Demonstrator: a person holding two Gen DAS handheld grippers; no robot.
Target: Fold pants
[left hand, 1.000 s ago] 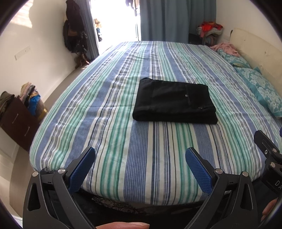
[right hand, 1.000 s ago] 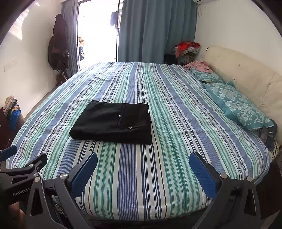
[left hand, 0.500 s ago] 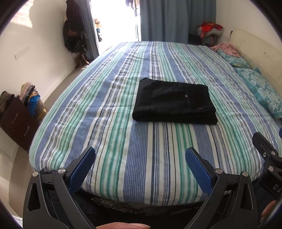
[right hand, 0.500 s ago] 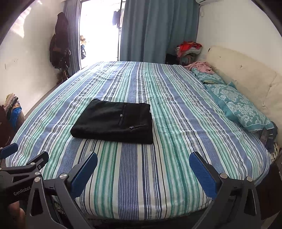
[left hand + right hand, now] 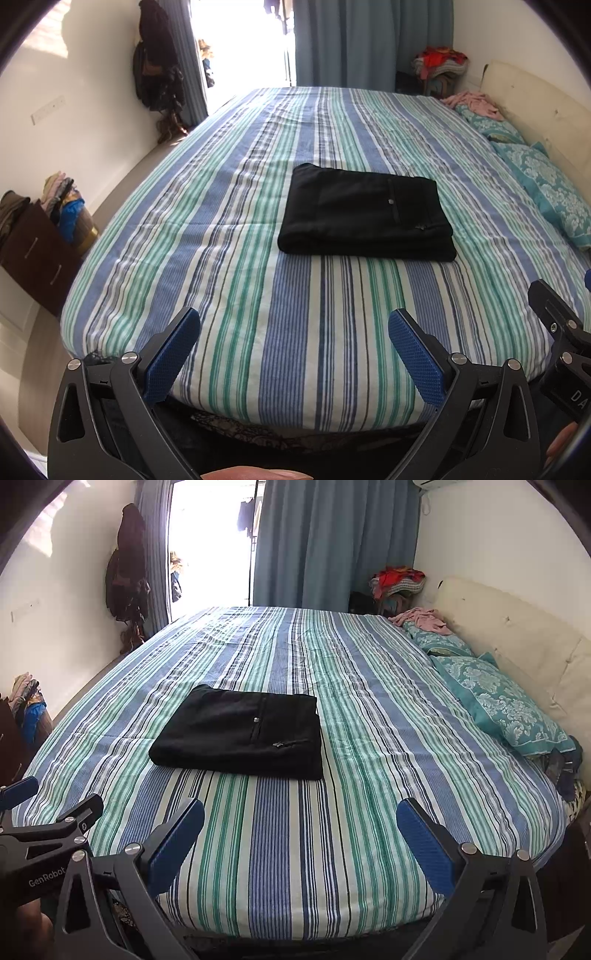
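Note:
Black pants (image 5: 364, 214) lie folded into a neat rectangle on the striped bed (image 5: 258, 295); they also show in the right wrist view (image 5: 242, 734). My left gripper (image 5: 293, 326) is open and empty, held back over the bed's near edge, well short of the pants. My right gripper (image 5: 299, 812) is open and empty too, also at the near edge. The right gripper's body shows at the right edge of the left wrist view (image 5: 557, 332), and the left gripper's body at the left edge of the right wrist view (image 5: 48, 827).
Teal pillows (image 5: 498, 701) and a cream headboard (image 5: 517, 642) line the bed's right side. A brown dresser with clothes (image 5: 33, 251) stands on the left. Blue curtains (image 5: 332, 542) and a bright doorway (image 5: 210, 546) are at the far end.
Both grippers have drifted very slightly; the right wrist view has risen a little. The pants have not moved.

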